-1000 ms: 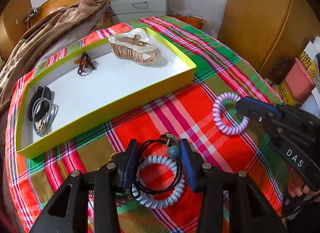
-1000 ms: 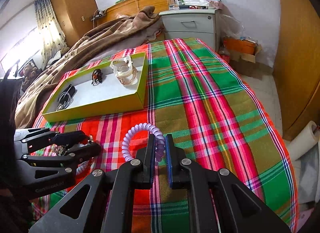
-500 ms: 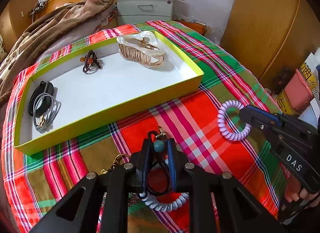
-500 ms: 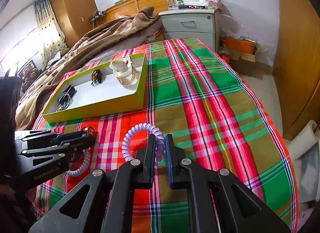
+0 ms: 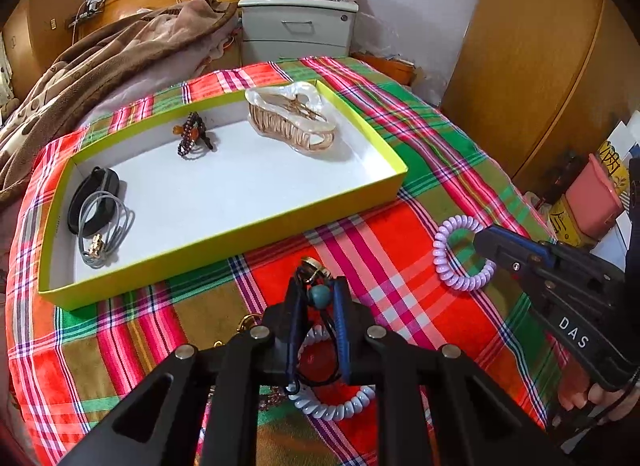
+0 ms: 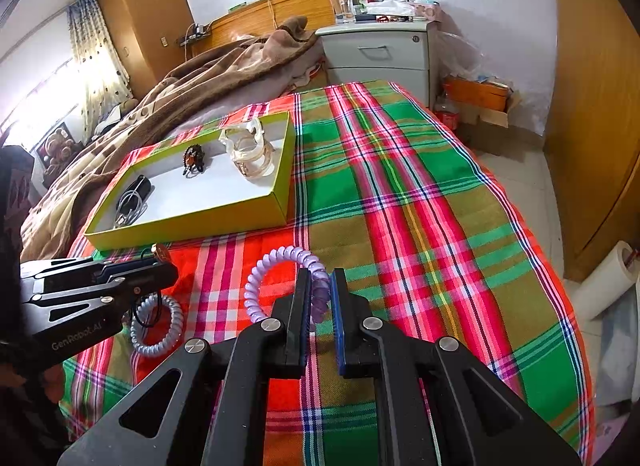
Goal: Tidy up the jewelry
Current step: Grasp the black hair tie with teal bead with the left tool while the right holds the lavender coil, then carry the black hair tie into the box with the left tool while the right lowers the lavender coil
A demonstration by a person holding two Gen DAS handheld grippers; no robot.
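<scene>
My left gripper [image 5: 318,290] is shut on a black cord hair tie with a teal bead [image 5: 321,294] and a gold charm, held above a pale blue coil tie [image 5: 336,402] on the plaid cloth. My right gripper [image 6: 320,286] is shut on a lilac coil tie [image 6: 276,266], also in the left wrist view [image 5: 456,250]. The yellow-green tray [image 5: 224,242] holds a clear hair claw [image 5: 288,117], a beaded piece [image 5: 192,137], a black band and a grey cord [image 5: 100,217].
A brown blanket [image 6: 180,93] lies left of the tray. A grey drawer unit [image 5: 296,29] stands beyond the bed. Wooden wardrobe doors [image 5: 532,57] are on the right. The bed edge drops to the floor [image 6: 560,193] on the right.
My left gripper has shut on the black cord tie and lifted it off the blue coil tie. The right gripper has stayed shut on the lilac coil.
</scene>
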